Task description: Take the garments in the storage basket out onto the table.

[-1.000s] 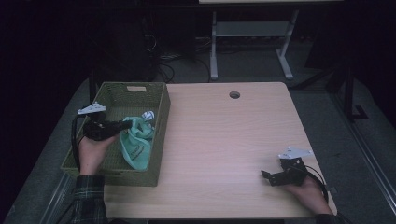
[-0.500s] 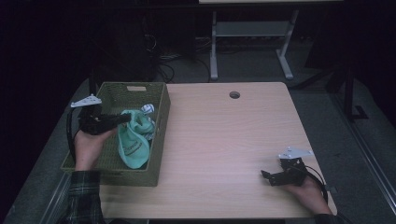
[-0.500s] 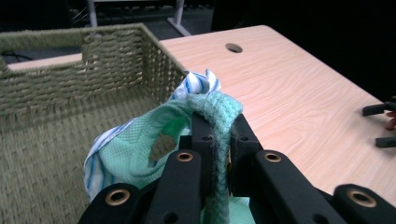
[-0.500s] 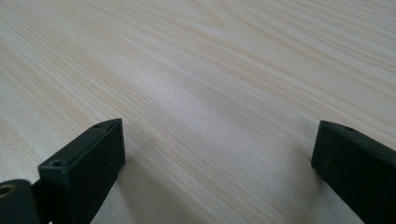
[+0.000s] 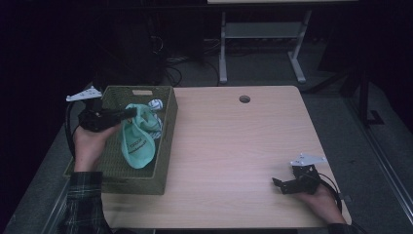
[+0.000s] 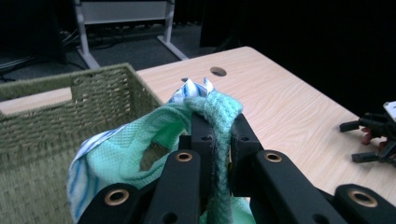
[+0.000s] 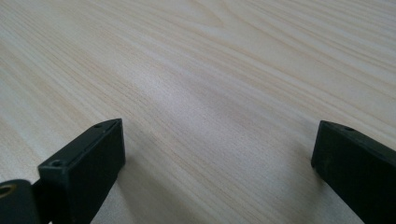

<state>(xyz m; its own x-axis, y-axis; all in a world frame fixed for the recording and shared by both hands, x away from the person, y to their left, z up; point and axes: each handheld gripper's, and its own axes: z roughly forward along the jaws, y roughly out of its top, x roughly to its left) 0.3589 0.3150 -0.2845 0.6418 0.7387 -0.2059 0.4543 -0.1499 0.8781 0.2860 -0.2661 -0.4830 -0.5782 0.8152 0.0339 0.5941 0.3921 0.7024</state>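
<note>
Sock (image 5: 137, 141) hangs lengthwise, seemingly toe-down, pinched by left gripper (image 5: 127, 113); right gripper (image 5: 278, 185) gapes empty.

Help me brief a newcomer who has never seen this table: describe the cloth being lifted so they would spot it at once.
Start at the woven green basket on the left part of the wooden table. Over it, the left gripper pinches a mint-green cloth by a bunched fold, so it hangs down into the basket. The blue-and-white cloth beside it is striped; this one is plain mint green.
</note>
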